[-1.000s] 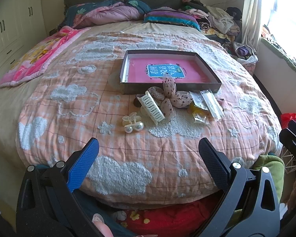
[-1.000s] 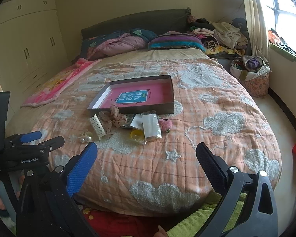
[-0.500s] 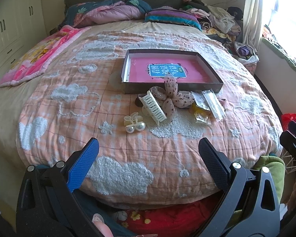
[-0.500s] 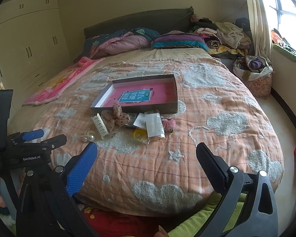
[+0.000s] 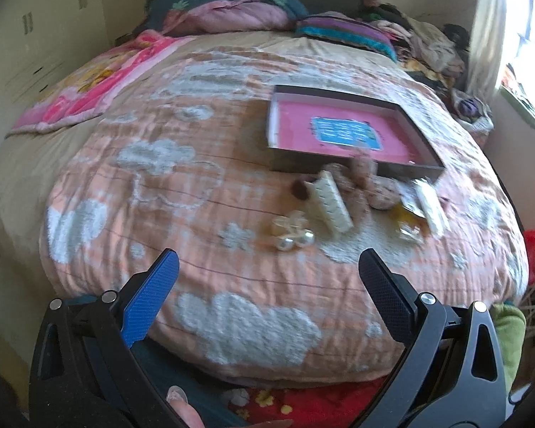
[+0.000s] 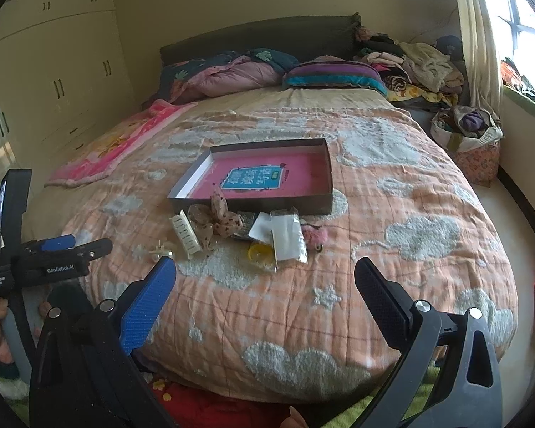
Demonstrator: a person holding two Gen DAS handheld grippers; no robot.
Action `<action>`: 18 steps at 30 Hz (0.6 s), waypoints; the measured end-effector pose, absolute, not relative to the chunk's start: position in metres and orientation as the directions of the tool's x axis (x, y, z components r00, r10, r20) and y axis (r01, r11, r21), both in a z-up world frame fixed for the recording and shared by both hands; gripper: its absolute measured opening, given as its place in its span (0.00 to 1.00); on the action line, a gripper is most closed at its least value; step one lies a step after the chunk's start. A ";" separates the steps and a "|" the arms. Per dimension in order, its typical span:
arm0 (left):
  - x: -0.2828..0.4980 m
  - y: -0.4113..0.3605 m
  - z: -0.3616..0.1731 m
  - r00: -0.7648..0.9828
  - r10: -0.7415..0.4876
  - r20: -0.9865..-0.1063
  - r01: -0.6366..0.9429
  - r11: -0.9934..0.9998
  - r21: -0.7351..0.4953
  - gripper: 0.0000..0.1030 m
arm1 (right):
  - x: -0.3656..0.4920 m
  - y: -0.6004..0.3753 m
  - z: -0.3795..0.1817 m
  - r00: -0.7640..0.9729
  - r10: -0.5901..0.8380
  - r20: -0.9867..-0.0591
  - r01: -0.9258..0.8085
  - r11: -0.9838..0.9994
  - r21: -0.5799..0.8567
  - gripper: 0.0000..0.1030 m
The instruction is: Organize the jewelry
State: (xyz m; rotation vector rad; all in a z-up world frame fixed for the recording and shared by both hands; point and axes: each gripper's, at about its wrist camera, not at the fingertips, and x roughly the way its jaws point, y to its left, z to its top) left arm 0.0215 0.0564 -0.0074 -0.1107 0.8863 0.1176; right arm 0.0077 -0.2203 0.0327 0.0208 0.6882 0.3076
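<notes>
A shallow dark box point(image 5: 353, 169) point(image 6: 253, 205) with a pink lining lies on the bed. In front of it lie a white claw clip point(image 5: 330, 201) point(image 6: 186, 232), a dotted bow point(image 6: 215, 219), a pearl clip point(image 5: 296, 237) point(image 6: 160, 251), clear plastic packets point(image 6: 287, 237) point(image 5: 429, 207), a yellow piece point(image 6: 262, 253) and a pink fluffy piece point(image 6: 314, 233). My left gripper point(image 5: 267, 278) is open and empty at the bed's near edge, short of the pearl clip. My right gripper point(image 6: 265, 281) is open and empty, near the yellow piece. The left view is blurred.
The bed has an orange cloud-pattern quilt point(image 6: 374, 214). Pillows and bedding point(image 6: 267, 71) lie at the headboard, clothes point(image 6: 421, 64) at the back right, a pink blanket point(image 5: 100, 85) at the left. The left gripper's body point(image 6: 35, 267) shows at the right view's left edge.
The left gripper has swung to the left and moved closer, so the box and the pile now sit to the right in its view. The right gripper has moved slightly toward the bed.
</notes>
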 end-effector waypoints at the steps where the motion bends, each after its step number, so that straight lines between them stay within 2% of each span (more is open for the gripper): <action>1: 0.023 0.062 -0.008 0.625 0.065 -0.778 -0.162 0.986 -0.047 0.92 | 0.010 -0.219 0.033 0.729 0.291 -0.620 -0.278 0.953 0.120 0.96; 9: 0.041 0.092 -0.012 0.603 0.086 -0.793 -0.212 0.976 -0.055 0.92 | 0.045 -0.209 0.036 0.710 0.334 -0.620 -0.321 0.937 0.138 0.96; 18: 0.086 0.065 -0.031 0.551 -0.136 -0.823 -0.050 0.980 -0.195 0.92 | 0.083 -0.207 0.027 0.702 0.325 -0.634 -0.317 0.939 0.132 0.96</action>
